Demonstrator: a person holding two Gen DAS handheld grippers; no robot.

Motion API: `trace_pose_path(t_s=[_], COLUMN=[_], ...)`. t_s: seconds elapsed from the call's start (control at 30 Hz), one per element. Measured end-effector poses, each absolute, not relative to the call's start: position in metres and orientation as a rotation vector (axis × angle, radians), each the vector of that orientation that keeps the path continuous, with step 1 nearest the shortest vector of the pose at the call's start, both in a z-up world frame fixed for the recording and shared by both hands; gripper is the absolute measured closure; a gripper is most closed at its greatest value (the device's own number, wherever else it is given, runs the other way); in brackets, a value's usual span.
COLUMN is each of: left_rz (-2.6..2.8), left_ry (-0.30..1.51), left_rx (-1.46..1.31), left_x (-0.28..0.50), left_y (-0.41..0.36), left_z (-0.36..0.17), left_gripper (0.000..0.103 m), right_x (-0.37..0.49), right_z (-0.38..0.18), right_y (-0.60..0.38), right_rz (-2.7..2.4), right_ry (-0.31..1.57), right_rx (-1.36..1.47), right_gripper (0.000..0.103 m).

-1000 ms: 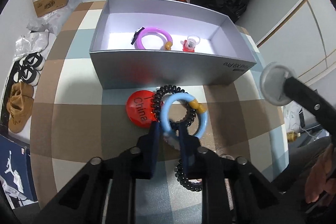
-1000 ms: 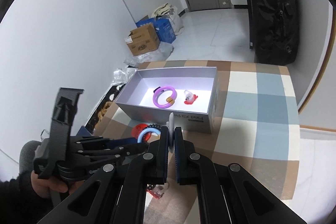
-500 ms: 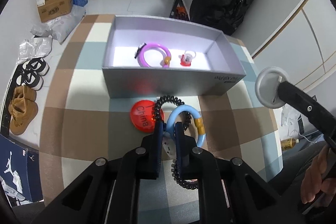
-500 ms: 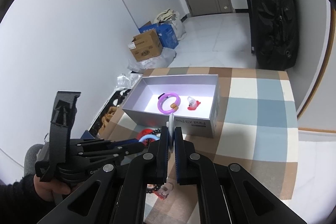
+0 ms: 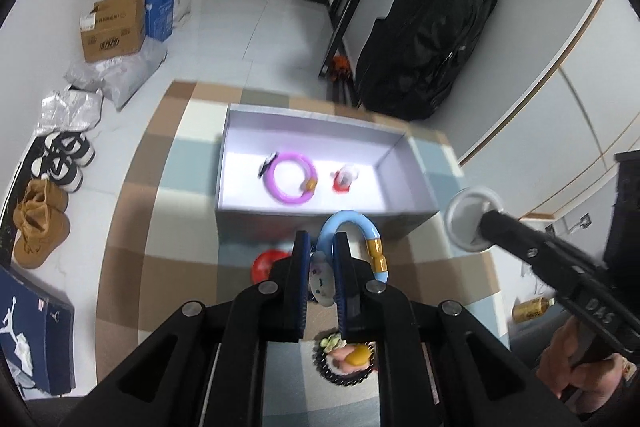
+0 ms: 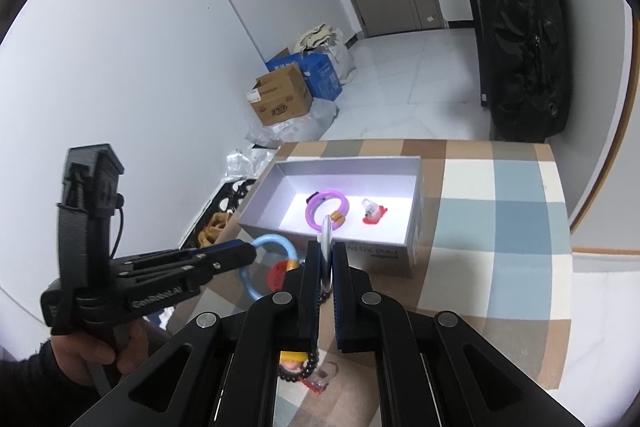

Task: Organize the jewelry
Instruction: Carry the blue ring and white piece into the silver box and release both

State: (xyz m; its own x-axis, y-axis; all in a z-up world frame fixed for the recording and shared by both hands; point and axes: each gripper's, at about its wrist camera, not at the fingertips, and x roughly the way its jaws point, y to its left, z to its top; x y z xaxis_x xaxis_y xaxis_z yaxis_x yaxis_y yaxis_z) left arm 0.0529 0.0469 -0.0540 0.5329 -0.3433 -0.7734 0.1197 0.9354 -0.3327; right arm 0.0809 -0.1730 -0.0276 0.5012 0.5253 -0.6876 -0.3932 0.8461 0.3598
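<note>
From the left wrist camera, the left gripper (image 5: 322,269) is pinched nearly closed on the light-blue plastic bangle with a gold bead and a small white cartoon charm (image 5: 352,227). A second ago that bangle lay on the checked tablecloth (image 5: 160,267) over the black coiled hair tie; now it hangs clear of the cloth, just short of the near wall of the open grey cardboard box (image 5: 320,223) ahead of the fingertips. The red round badge (image 5: 266,263) sits left of and below the tips. Inside the box lie a purple bangle (image 5: 290,183) and a small red-and-clear ring (image 5: 344,181).

From the right wrist camera, the right gripper (image 6: 326,267) is clamped edge-on upon a thin round silvery-white disc (image 6: 327,239), well above the cloth. The pickup looks done; carrying the blue bangle over the wall is likely next.
</note>
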Motion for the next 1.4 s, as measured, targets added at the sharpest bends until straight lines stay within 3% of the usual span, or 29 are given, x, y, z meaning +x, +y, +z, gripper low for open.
trace_pose_path(t_s=[0.53, 1.4], left_rz=[-0.273, -0.261], left_ry=[0.884, 1.035], left_rx=[-0.374, -0.35], left_x=[0.084, 0.132], left_y=[0.061, 0.046], left_z=[-0.034, -0.063], left_gripper=[0.096, 0.096], right_x=[0.114, 0.179], right_z=[-0.017, -0.058], right_y=[-0.162, -0.163], right_rz=[0.57, 0.511], right_ry=[0.859, 1.01], right_rx=[0.216, 0.33], right_gripper=[0.099, 0.098])
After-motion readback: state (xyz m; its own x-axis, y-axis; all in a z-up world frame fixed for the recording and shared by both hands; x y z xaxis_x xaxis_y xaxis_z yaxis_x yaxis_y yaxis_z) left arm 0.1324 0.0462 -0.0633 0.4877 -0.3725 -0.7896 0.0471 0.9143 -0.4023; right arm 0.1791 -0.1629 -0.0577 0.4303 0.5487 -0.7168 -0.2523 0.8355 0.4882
